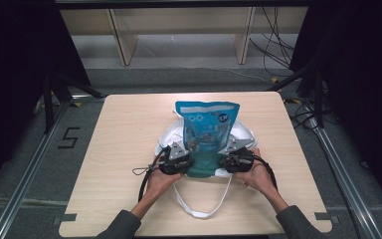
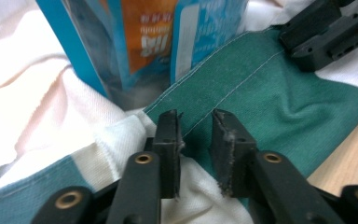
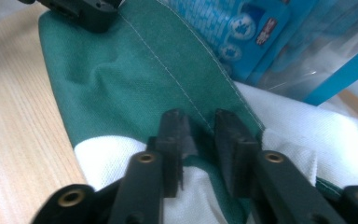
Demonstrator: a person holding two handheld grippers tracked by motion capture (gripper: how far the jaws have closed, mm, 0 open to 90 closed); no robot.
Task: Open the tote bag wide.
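At tabletop (image 1: pixel 129 149) centre: white-and-green tote bag (image 1: pixel 201 167), blue snack pouch (image 1: pixel 206 124) upright in its mouth; left gripper (image 2: pixel 196 135) at bag's left, right gripper (image 3: pixel 200 135) at bag's right, each narrowly parted, green hem between jaws, grip uncertain

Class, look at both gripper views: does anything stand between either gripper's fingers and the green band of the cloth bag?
Nothing visible does. The left gripper and right gripper each have the green band directly between their fingers.
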